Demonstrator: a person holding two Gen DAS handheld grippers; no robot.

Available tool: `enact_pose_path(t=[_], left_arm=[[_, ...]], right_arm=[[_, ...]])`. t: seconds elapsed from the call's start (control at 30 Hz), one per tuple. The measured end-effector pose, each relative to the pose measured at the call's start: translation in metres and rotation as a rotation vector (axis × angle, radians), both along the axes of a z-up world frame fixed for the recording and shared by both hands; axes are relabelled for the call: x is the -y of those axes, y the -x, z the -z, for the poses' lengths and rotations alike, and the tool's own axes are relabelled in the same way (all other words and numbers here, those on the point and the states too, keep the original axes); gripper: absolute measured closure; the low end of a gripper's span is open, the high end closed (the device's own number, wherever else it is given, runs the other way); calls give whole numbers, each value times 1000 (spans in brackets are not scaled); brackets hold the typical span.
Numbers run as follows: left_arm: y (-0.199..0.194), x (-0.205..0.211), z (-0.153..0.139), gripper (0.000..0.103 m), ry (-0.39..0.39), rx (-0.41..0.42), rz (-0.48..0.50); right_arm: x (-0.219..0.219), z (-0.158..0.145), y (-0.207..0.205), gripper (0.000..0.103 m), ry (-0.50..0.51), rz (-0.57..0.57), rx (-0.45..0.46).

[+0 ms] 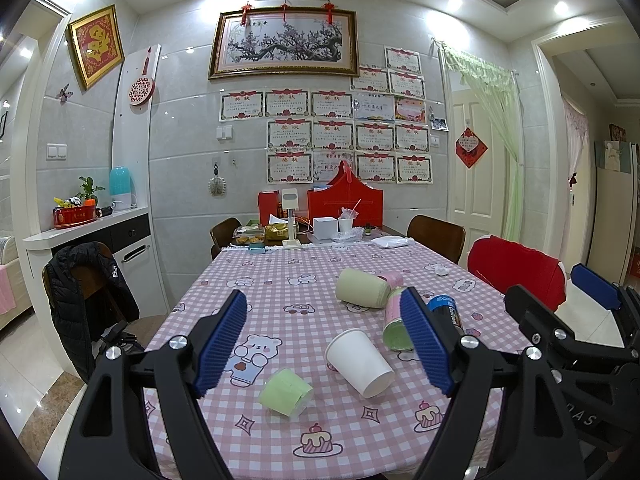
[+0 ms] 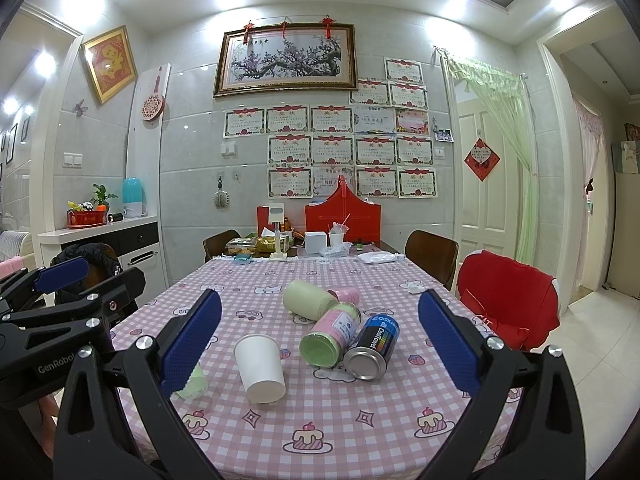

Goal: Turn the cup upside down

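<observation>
A white paper cup (image 1: 359, 361) lies on its side on the pink checked tablecloth (image 1: 280, 280), mouth toward me; it also shows in the right wrist view (image 2: 260, 366). A small pale green cup (image 1: 285, 391) lies on its side just left of it, half hidden behind a finger in the right wrist view (image 2: 194, 384). My left gripper (image 1: 324, 344) is open and empty, held above the table over the white cup. My right gripper (image 2: 320, 350) is open and empty, with the white cup between its fingers in view.
A cream cylinder (image 2: 310, 300), a pink-and-green canister (image 2: 332, 330), a dark blue can (image 2: 372, 346) and a pink roll (image 2: 344, 294) lie just beyond the cup. Boxes and clutter (image 2: 320, 236) stand at the table's far end. A red-covered chair (image 2: 508, 304) is at the right.
</observation>
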State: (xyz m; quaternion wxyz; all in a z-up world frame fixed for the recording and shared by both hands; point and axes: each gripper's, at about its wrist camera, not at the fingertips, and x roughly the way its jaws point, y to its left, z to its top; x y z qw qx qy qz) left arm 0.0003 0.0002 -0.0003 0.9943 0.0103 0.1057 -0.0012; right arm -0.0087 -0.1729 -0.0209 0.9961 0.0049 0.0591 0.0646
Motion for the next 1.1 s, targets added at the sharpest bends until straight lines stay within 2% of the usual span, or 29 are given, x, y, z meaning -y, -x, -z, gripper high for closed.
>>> enact_pose_path(t=[1.1], left_arm=[[-3,2,1,25,-3,-3,1]], right_arm=[[1,0,-1,8,0,0,-4]])
